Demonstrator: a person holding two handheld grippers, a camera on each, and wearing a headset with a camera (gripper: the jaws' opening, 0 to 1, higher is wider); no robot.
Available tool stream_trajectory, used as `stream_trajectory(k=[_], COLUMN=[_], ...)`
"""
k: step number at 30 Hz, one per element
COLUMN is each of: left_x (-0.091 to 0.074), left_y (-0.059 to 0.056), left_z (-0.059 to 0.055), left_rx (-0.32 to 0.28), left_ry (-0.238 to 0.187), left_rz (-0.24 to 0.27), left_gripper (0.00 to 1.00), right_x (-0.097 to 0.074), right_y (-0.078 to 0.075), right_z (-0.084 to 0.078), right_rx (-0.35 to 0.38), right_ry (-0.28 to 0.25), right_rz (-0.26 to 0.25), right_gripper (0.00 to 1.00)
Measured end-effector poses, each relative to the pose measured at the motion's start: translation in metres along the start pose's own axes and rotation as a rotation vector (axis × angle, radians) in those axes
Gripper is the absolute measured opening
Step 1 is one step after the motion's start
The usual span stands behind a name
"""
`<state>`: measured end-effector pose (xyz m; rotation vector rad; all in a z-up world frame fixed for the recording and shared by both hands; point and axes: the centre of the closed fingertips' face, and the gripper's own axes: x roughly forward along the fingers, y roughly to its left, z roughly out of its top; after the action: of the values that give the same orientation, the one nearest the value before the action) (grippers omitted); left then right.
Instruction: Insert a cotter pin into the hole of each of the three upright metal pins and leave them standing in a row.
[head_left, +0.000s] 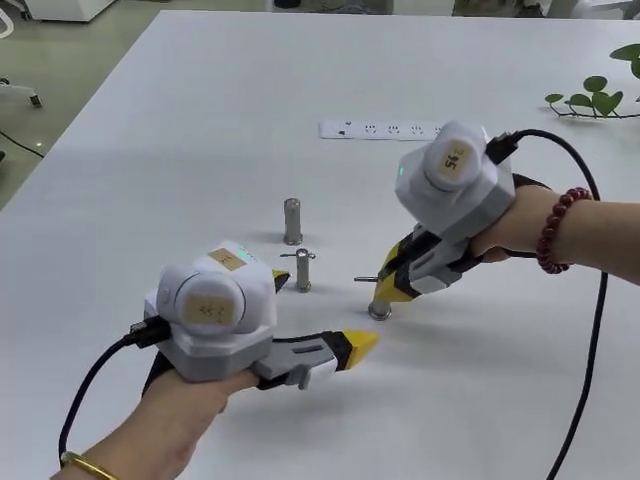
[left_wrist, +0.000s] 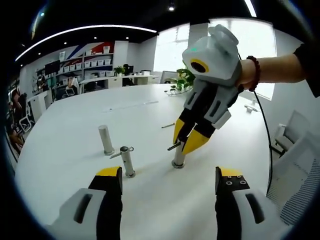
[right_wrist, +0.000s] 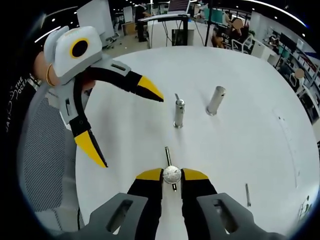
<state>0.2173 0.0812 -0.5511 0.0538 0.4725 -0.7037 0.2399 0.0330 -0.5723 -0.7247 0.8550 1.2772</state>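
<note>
Three upright metal pins stand in a row on the white table. The far pin (head_left: 292, 221) (left_wrist: 105, 139) (right_wrist: 216, 100) is bare. The middle pin (head_left: 303, 270) (left_wrist: 127, 161) (right_wrist: 178, 113) has a cotter pin through its top. My right gripper (head_left: 392, 288) (left_wrist: 186, 140) (right_wrist: 172, 176) comes down on the near pin (head_left: 380, 308) (left_wrist: 178, 159) (right_wrist: 172, 174), jaws closed around its head. A cotter pin (head_left: 365, 279) (left_wrist: 173, 146) (right_wrist: 167, 155) passes through that head and sticks out. My left gripper (head_left: 320, 315) (left_wrist: 167, 177) (right_wrist: 120, 117) hangs wide open beside the row, holding nothing.
A white power strip (head_left: 380, 129) lies further back and a green plant (head_left: 595, 98) sits at the right edge. One loose cotter pin (left_wrist: 167, 125) (right_wrist: 247, 195) lies on the table beyond the right gripper. Black cables trail from both grippers.
</note>
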Motion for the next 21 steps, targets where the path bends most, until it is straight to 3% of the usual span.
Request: stream_trajectory(k=[6,21], left_x=[-0.006,-0.018], left_y=[0.003,0.015], left_z=[0.002,0.008], left_rx=[-0.007,-0.015], left_ry=[-0.008,-0.026], left_rz=[0.001,0.035], left_gripper=[0.82,0.98], right_x=[-0.001,0.001], right_y=[-0.002,-0.025], right_z=[0.0,0.013], right_rx=[-0.012,0.01], right_ry=[0.013,0.002], right_rz=[0.0,-0.02], right_gripper=[0.08,0.08])
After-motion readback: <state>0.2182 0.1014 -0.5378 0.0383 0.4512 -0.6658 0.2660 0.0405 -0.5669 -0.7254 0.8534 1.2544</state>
